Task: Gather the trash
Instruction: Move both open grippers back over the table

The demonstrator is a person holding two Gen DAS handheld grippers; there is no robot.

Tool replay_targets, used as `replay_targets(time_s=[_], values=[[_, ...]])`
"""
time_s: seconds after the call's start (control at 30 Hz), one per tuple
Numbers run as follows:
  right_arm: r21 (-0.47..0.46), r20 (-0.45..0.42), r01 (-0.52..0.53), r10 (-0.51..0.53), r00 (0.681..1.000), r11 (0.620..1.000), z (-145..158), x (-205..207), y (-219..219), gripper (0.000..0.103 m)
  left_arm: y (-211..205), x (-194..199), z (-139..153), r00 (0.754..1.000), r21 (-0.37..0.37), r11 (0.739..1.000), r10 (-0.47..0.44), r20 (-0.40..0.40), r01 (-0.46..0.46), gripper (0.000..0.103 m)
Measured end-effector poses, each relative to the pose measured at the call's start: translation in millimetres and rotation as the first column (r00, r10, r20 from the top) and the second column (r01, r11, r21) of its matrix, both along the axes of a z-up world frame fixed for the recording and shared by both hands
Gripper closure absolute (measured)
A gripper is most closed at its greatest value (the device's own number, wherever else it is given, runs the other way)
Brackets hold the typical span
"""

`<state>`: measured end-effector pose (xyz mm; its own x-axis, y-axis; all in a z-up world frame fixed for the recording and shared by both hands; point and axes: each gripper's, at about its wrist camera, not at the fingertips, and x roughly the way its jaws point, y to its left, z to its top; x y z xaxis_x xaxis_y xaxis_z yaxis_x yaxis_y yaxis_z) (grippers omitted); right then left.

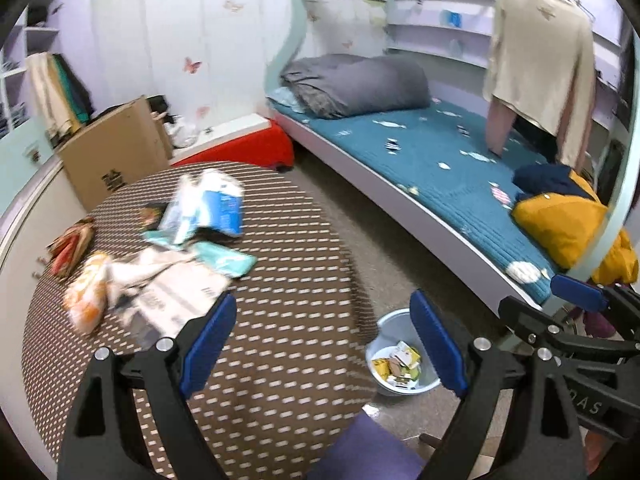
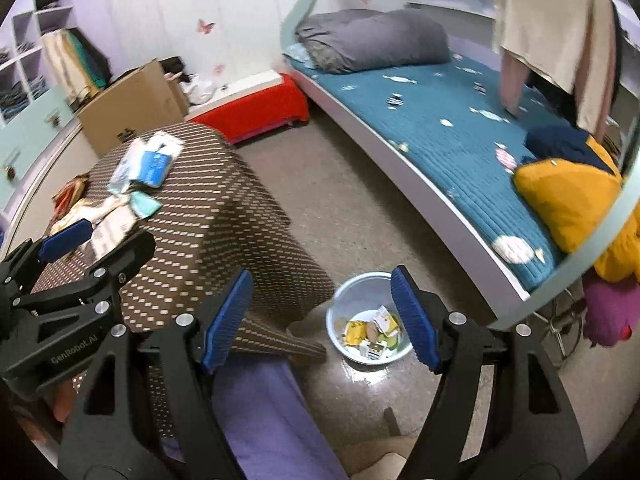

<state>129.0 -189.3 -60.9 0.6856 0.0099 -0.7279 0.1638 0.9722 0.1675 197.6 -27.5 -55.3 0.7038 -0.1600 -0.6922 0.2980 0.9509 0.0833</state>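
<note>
Left wrist view: left gripper [image 1: 324, 344] wide open, nothing held, above the near edge of the table [image 1: 280, 280]. Wrappers [image 1: 168, 248] piled on the table's far left. Bin [image 1: 400, 364] on the floor right of the table, trash inside. Right gripper [image 1: 576, 292] at far right. Right wrist view: right gripper [image 2: 320, 320] open, empty, over the floor by the bin [image 2: 366, 316]. Wrappers [image 2: 136, 176] on the table [image 2: 224, 232], left. Bed [image 2: 440, 128] far right.
</note>
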Motion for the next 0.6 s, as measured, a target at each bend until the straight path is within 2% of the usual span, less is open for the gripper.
replay_targets(time_s=[0.23,0.6], values=[[-0.045,0.013,-0.131,0.132,0.991,0.990,7,15,53,0.027,60,-3,7,0.992,-0.003,0.992,0.125,0.021,-0.125,0.017],[-0.061,-0.001,-0.325,0.326,0.945,0.944,10,49,141,0.026,151,4,3,0.948,-0.003,0.948,0.319,-0.012,-0.319,0.017]])
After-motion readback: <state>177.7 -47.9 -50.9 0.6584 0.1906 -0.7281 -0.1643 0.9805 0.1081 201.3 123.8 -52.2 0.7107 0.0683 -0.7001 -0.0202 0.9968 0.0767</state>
